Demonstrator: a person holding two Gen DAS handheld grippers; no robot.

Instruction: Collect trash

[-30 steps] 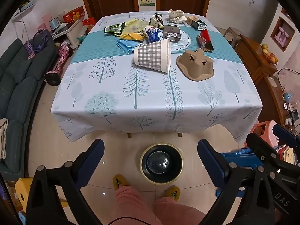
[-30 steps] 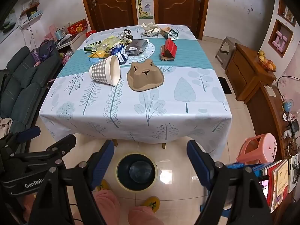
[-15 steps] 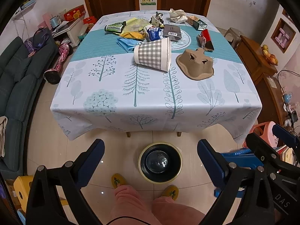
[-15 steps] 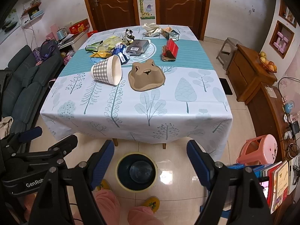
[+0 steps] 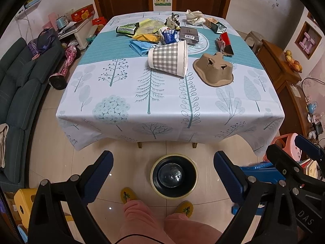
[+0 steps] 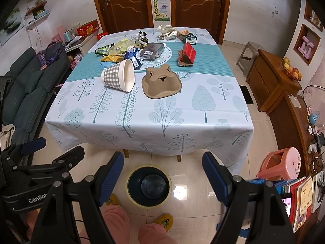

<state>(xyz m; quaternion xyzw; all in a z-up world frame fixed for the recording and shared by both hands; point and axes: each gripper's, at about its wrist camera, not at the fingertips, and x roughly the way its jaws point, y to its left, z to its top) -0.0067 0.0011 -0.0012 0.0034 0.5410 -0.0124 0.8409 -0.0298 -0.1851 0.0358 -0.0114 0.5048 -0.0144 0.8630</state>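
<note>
Trash lies on the far half of the table [image 5: 121,105] [image 6: 203,126]: a checked paper cup [image 5: 168,59] [image 6: 118,77] on its side, a brown pulp cup tray [image 5: 213,71] [image 6: 161,84], a red carton [image 5: 225,40] [image 6: 187,56], a grey box [image 5: 189,34] [image 6: 153,49], crumpled paper [image 5: 194,16] [image 6: 167,32] and several wrappers [image 5: 150,33] [image 6: 119,51]. A dark bin [image 5: 173,175] [image 6: 148,185] with a yellow rim stands on the floor before the table. My left gripper [image 5: 162,162] and right gripper [image 6: 162,165] hover above the bin, both open and empty.
A person's pink-trousered legs and yellow slippers [image 5: 128,195] [image 6: 164,219] stand by the bin. A dark sofa [image 5: 18,93] runs along the left. On the right are a wooden cabinet [image 6: 274,83], a pink stool [image 6: 282,162] and books [image 6: 300,195].
</note>
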